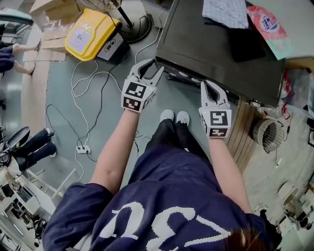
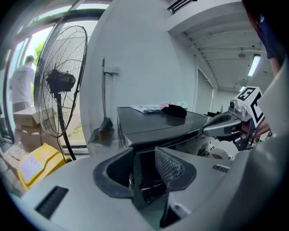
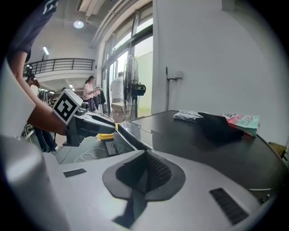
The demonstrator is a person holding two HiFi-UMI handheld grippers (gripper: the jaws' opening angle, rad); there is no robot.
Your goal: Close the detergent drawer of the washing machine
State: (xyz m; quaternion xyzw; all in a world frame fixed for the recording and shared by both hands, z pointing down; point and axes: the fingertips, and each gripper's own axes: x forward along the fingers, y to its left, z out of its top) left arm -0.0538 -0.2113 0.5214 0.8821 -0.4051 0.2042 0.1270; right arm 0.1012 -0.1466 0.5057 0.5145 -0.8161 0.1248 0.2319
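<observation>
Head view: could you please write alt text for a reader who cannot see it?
Seen from above, a person in a dark blue shirt holds the left claw, open, and the right claw, shut, at the front edge of a dark washing machine. A yellow case lies on the floor to the left.

Yellow case (image 1: pixel 91 32) on floor nr fan base (image 1: pixel 138 28), power strip (image 1: pixel 82 149) & cardboard boxes (image 1: pixel 51 12) nearby.

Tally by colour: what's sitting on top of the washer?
light checked cloth: 1
black bundle: 1
pink packet: 1
Total: 3
</observation>
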